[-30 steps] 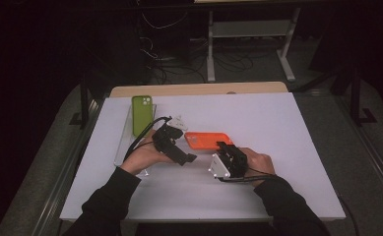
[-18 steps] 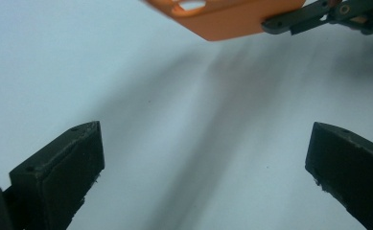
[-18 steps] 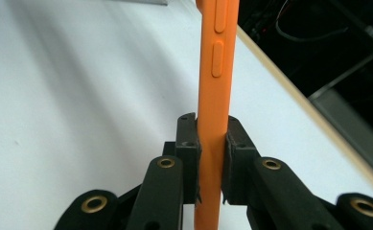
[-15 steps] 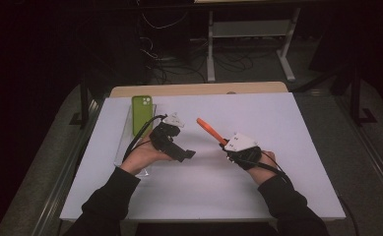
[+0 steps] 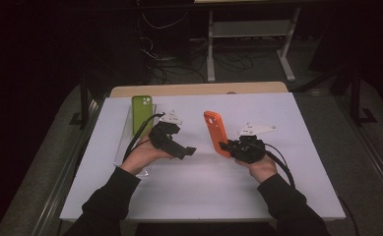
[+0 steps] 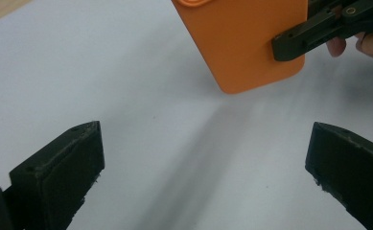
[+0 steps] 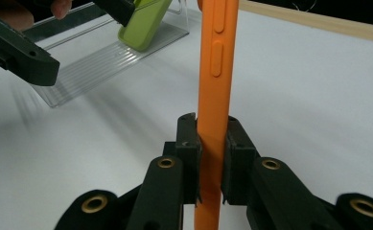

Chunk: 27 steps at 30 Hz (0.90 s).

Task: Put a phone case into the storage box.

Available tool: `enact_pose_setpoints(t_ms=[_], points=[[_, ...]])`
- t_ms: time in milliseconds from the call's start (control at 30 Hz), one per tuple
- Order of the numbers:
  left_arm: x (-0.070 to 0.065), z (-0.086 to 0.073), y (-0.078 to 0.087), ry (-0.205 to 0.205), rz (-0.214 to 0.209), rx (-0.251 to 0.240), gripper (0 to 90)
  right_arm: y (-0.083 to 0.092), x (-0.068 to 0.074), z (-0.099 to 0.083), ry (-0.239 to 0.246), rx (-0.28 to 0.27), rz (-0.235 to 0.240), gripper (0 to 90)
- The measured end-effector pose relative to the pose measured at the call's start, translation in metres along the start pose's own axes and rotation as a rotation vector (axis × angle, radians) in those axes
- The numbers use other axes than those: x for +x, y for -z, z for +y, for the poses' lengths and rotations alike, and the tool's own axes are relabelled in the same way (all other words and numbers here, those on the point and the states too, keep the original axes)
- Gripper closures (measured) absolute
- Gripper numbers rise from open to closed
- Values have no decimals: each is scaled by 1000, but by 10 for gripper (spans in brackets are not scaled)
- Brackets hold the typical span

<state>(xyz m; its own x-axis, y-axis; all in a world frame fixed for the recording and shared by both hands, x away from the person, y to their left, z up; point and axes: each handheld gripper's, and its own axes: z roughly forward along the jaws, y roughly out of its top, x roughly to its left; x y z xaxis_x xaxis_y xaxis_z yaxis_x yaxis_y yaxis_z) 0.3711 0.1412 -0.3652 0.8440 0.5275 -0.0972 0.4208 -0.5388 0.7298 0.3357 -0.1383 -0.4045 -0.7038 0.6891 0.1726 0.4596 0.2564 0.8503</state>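
Green case (image 5: 142,114) leans in the clear stand (image 5: 126,142) far left. My left gripper (image 5: 185,150), fingers spread, empty. Right gripper (image 5: 224,146) pinches the orange case (image 5: 214,132) upright above the surface (image 5: 307,162); grip firm, tilt slowly toward stand.

Green phone case (image 5: 142,114) leans in a clear stand (image 5: 125,147) (perhaps acrylic).

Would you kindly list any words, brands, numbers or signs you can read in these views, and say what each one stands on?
None can be read.
The orange phone case, clamped in the right gripper: plain, no print visible.
The green phone case in the clear stand: plain, no print visible.
The left gripper and the white table: no markings legible.
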Motion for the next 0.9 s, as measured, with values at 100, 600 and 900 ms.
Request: enact_pose_setpoints(t_ms=[100,600,900], points=[[1,1,2,26,-3,-34,0,1,-1,0,-16,-6,6,785],[-3,17,1,59,-37,-155,0,1,4,4,-42,-49,21,786],[-8,28,-11,74,-57,-193,0,-3,13,7,-29,-61,44,786]])
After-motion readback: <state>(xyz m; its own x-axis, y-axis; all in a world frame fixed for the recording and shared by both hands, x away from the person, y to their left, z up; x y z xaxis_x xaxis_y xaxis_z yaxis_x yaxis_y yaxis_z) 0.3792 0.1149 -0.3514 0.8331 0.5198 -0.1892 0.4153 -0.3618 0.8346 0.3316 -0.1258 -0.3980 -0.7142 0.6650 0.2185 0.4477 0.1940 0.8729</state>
